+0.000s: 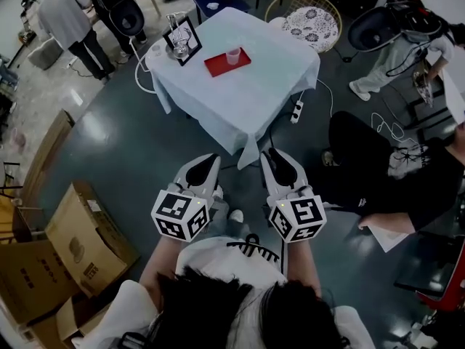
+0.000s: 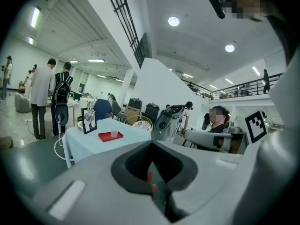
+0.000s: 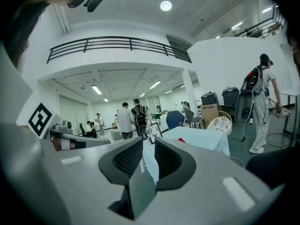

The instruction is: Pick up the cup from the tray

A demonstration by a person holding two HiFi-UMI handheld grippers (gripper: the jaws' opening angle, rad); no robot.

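A clear plastic cup stands on a red tray on a table covered with a pale cloth, far ahead across the floor. Both grippers are held close to the body and point at the table from well short of it. My left gripper has its jaw tips together and holds nothing. My right gripper shows a narrow gap between its pads, also with nothing in it. The left gripper view shows the cup and tray small, beyond the left gripper. The right gripper faces the table's cloth.
A black picture frame stands on the table left of the tray. Cardboard boxes lie at the left. A power strip and cables lie right of the table. A seated person is at the right; others stand behind the table.
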